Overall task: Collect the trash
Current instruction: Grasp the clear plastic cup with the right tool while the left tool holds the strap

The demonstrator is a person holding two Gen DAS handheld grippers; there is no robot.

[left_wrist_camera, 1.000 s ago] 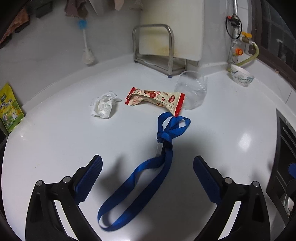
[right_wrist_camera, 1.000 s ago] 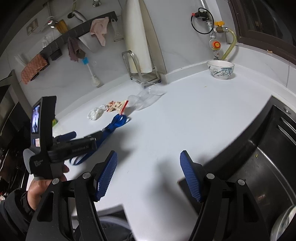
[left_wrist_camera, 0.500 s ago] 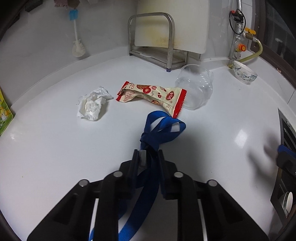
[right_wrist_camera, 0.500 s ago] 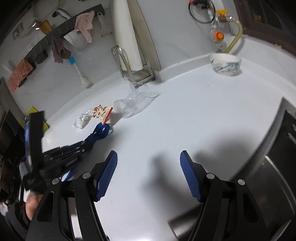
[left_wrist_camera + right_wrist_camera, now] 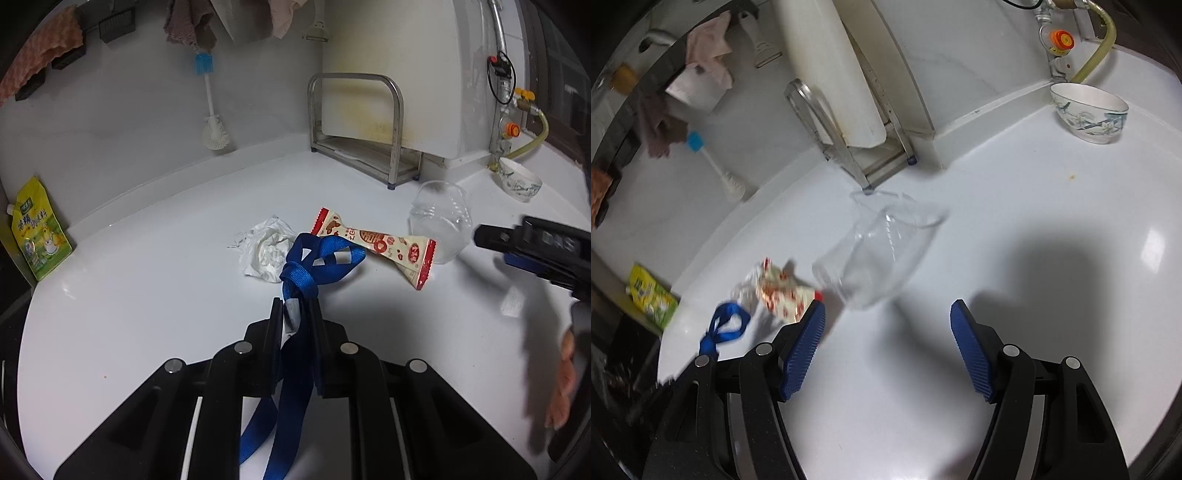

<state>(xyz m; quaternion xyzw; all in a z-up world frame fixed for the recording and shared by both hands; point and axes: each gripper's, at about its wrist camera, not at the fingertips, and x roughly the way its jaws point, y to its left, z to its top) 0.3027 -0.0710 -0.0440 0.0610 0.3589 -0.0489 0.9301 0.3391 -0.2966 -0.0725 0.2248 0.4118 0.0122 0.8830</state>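
Left wrist: left gripper (image 5: 295,319) clamped on blue strap (image 5: 314,266), its knot beside crumpled tissue (image 5: 264,251) and snack wrapper (image 5: 376,247); bare countertop (image 5: 147,295) leftward.
Right wrist: right gripper (image 5: 886,347) wide open, holding nothing, near clear plastic cup (image 5: 879,254); open counter rightward toward bowl (image 5: 1089,112).

A: Dim indoor light; the glossy white table (image 5: 1052,229) carries glare patches and a broad dark shadow.

B: The right view smears the clear plastic cup (image 5: 875,254). Fisheye bending, black corners in both.
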